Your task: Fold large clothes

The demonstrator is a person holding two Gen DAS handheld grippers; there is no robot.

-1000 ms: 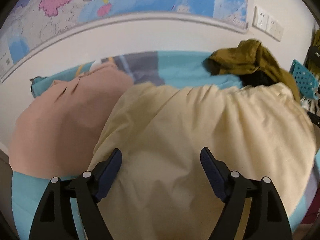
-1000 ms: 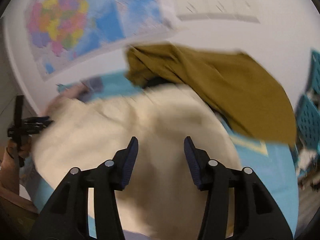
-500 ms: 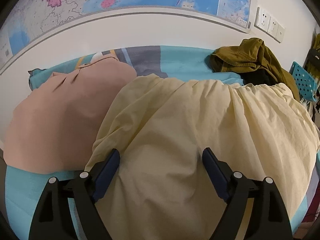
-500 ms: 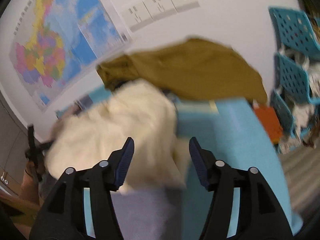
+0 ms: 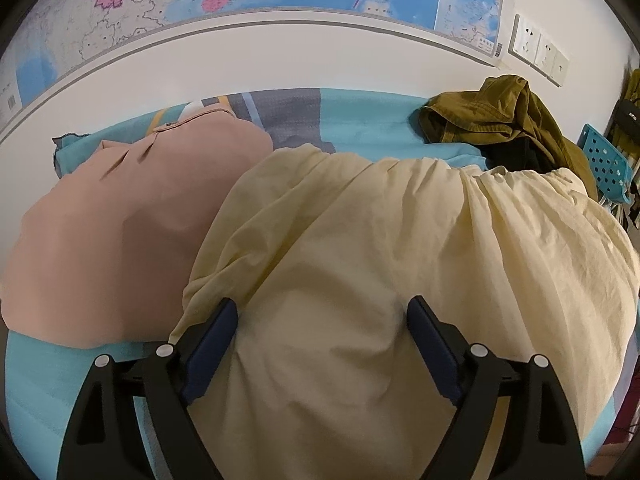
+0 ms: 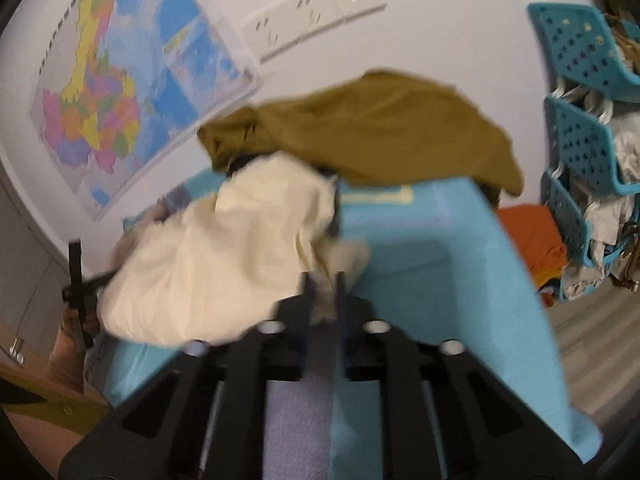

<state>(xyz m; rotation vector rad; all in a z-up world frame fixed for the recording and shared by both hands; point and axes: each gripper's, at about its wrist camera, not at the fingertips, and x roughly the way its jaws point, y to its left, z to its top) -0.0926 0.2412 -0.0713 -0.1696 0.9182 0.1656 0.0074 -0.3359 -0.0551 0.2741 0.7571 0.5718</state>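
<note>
**A:** Left wrist view. How will the large pale-yellow crinkled cotton garment [image 5: 360,264] handle, and where should it be taken?

**B:** By its look it is light, soft and limp, so it will sag and crease rather than hold a shape; a pinch at a hem or corner seems the best hold, not the middle of the panel. It lies spread across the bed with the light-blue sheet [image 5: 48,372], reaching the near edge, with a gathered band along its far side. Its left border overlaps a flat dusty-pink garment [image 5: 120,240]. The left gripper [image 5: 322,344] is released; its jaws have just been opening, and they stand wide over the cloth near its near-left corner, gripping nothing.

**A:** Right wrist view?

**B:** This view is blurred. The same yellow garment [image 6: 224,256] appears bunched and rumpled toward the bed's [image 6: 440,264] near-left part, below a crumpled olive-brown garment [image 6: 380,132] lying at the far edge by the wall. The right gripper [image 6: 323,296] has just been closing and is clenched. A tip of pale fabric reaches its fingertips, and something greyish shows between the jaws; whether cloth is pinched cannot be told.
</note>
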